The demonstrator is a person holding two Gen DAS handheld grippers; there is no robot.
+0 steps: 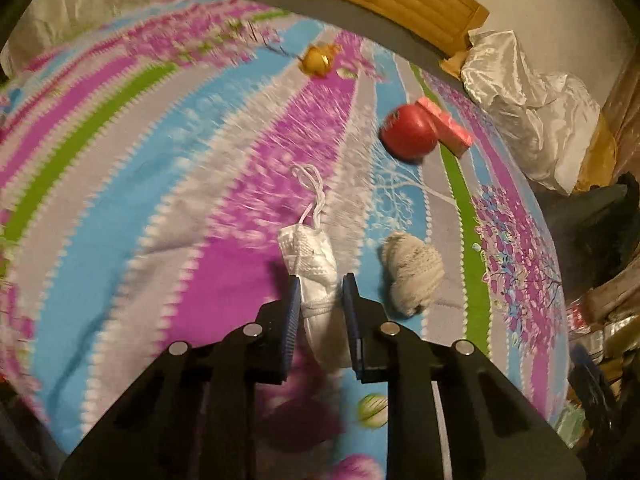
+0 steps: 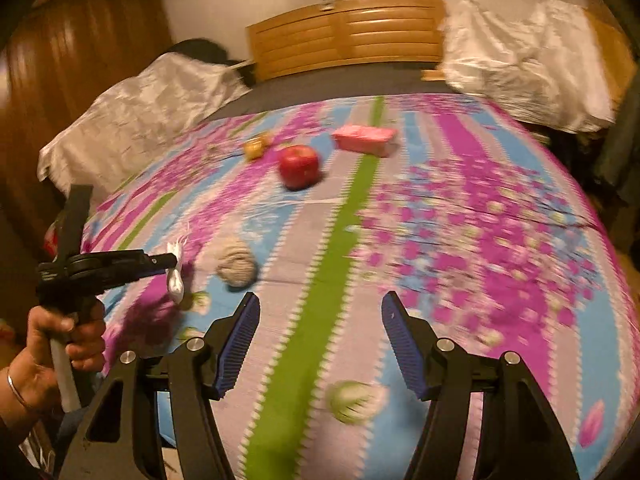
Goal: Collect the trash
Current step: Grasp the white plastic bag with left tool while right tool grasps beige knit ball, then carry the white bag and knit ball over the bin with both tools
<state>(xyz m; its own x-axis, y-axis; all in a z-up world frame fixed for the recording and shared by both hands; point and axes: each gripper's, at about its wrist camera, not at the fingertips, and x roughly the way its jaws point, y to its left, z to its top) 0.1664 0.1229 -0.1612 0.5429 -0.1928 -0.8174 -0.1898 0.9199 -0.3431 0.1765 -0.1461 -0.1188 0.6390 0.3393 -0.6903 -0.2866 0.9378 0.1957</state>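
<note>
White face mask, clamped between the pads of the left tool and lifted above the bed; right tool spread wide, empty. Risk: the soft mask, pinched only mid-length, may slip free, and its dangling ear loop could snag beside the crumpled tissue wad.

Each hand-held gripper is black plastic, with round silver screws at its joints and blue ribbed pads on its two fingers. The left hand is bare skin, with a thin metal bangle on the wrist.
</note>
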